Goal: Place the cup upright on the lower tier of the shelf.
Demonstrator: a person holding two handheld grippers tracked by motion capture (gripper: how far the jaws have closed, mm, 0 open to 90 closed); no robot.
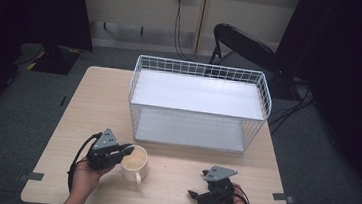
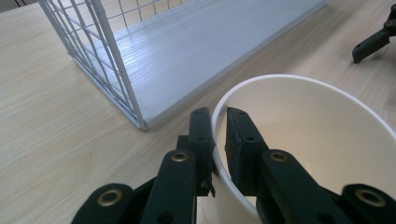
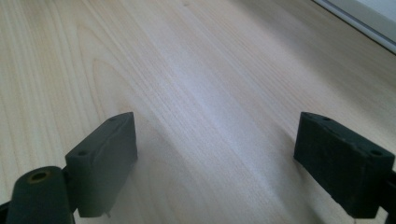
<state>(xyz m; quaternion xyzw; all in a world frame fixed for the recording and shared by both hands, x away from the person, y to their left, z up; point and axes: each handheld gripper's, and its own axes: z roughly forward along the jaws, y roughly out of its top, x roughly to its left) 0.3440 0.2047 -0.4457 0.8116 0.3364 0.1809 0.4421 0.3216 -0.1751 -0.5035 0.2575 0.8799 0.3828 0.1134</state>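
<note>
now my left claw pinches the cup's rim.
one jaw sits outside the wall, the other inside, closed tight on the white cup, which stands on the table just in front of the wire rack, near its left corner. my right claw rests low over bare wood to the right, jaws spread wide, holding nothing.

No lettering, label, brand, number or sign can be read on anything in these views.
</note>
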